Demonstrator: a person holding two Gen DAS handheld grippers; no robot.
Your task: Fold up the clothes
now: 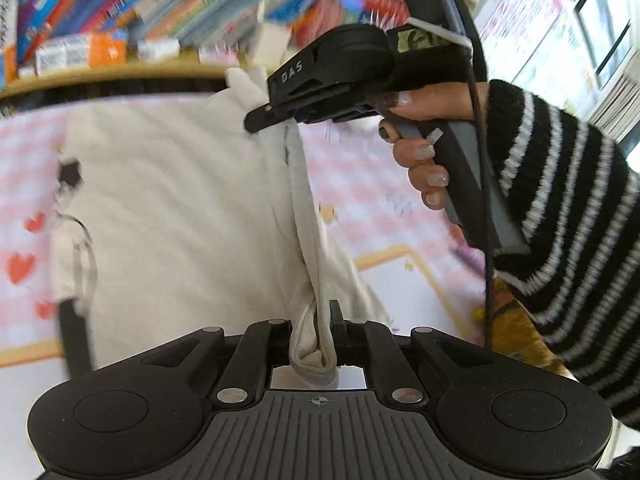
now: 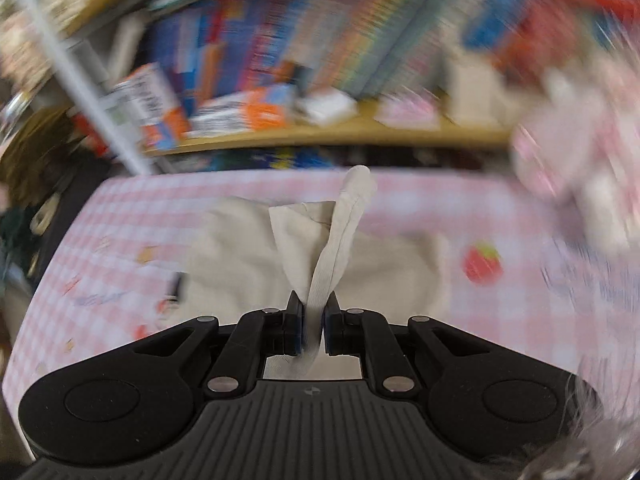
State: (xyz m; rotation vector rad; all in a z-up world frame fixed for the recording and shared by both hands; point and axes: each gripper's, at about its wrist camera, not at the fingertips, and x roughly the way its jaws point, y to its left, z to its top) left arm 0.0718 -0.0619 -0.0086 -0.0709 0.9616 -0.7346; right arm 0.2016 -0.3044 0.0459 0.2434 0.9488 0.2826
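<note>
Gripping the cream garment with both claws, I have it lifted partly off the pink checked tablecloth. My left gripper is clenched on a bunched edge; my right gripper pinches a ribbed hem (a striped sleeve shows behind it). Most of the cloth lies mid-table, toward the far edge by the bookshelf.
</note>
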